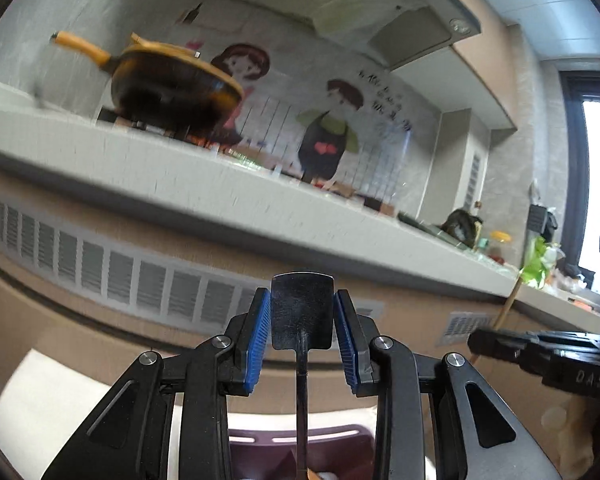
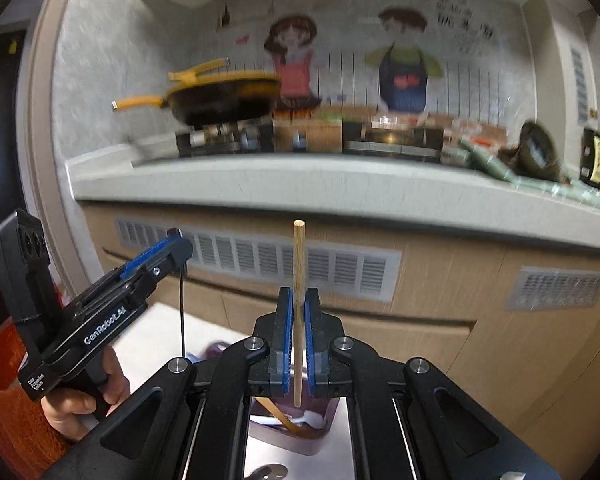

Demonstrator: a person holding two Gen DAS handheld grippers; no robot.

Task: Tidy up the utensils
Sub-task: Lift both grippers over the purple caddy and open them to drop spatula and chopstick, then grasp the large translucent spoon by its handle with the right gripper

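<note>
Nearest the left wrist camera, the left gripper (image 1: 302, 316) is clamping a dark metal utensil (image 1: 302, 312) by its flat, squared end; the blue pads (image 1: 260, 336) are pressing on both of its edges, and its thin handle is running back toward the lens. Below it, a purple holder (image 1: 300, 446) is showing between the gripper's arms, over a white tabletop (image 1: 40, 392). Farther off, a stone kitchen counter (image 1: 180, 176) is crossing the blurred view, with a black pan (image 1: 172, 84) with yellow handles sitting on it at the left. At the right edge, the other gripper is reaching in, with a wooden stick slanting upward from it.

In the right wrist view, a hand (image 2: 80, 396) at the left is holding the left gripper by its handle, the utensil's thin shaft hanging down from it. In the centre, the jaws of the right gripper (image 2: 299, 340) are standing closed on a wooden stick (image 2: 299, 264), which is pointing upright, its round tip rising well above the pads. Beneath, the purple holder is showing a wooden utensil and a white one inside.
</note>
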